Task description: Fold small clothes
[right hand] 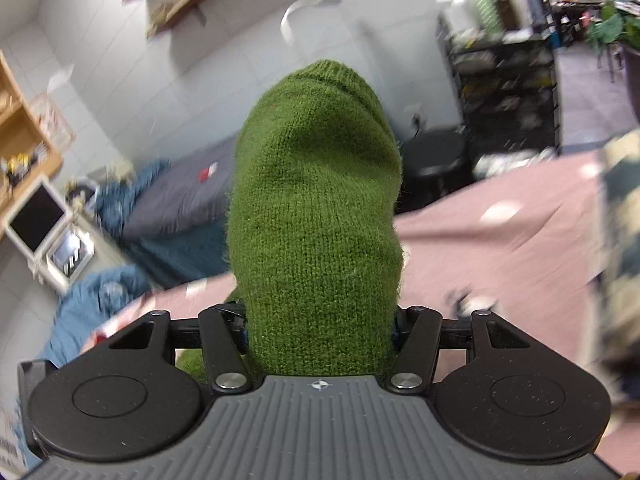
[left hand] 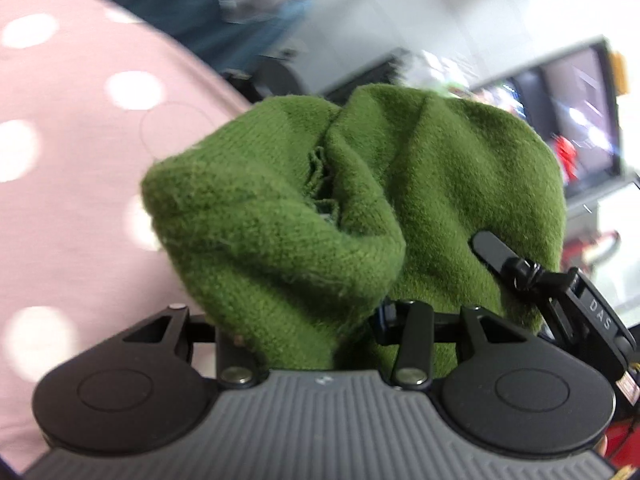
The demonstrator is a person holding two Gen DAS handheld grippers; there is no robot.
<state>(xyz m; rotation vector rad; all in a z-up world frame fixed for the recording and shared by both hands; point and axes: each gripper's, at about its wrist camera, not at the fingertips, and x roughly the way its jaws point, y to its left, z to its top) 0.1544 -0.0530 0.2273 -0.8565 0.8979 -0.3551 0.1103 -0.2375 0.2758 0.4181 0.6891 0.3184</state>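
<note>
In the left wrist view, the knit garment (left hand: 320, 216) sits bunched directly ahead of the left gripper (left hand: 320, 320), over the spotted sheet (left hand: 72, 168), which spreads to the left. A screen (left hand: 572, 120) stands behind to the right. In the right wrist view, the garment rises straight ahead of the right gripper (right hand: 320, 320); a stool (right hand: 436, 160) stands behind it to the right.

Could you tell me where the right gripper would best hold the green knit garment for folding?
Keep to the narrow end already between the right gripper fingers: the green knit garment stands there as one thick band. Come along its length; the other end is bunched.
</note>
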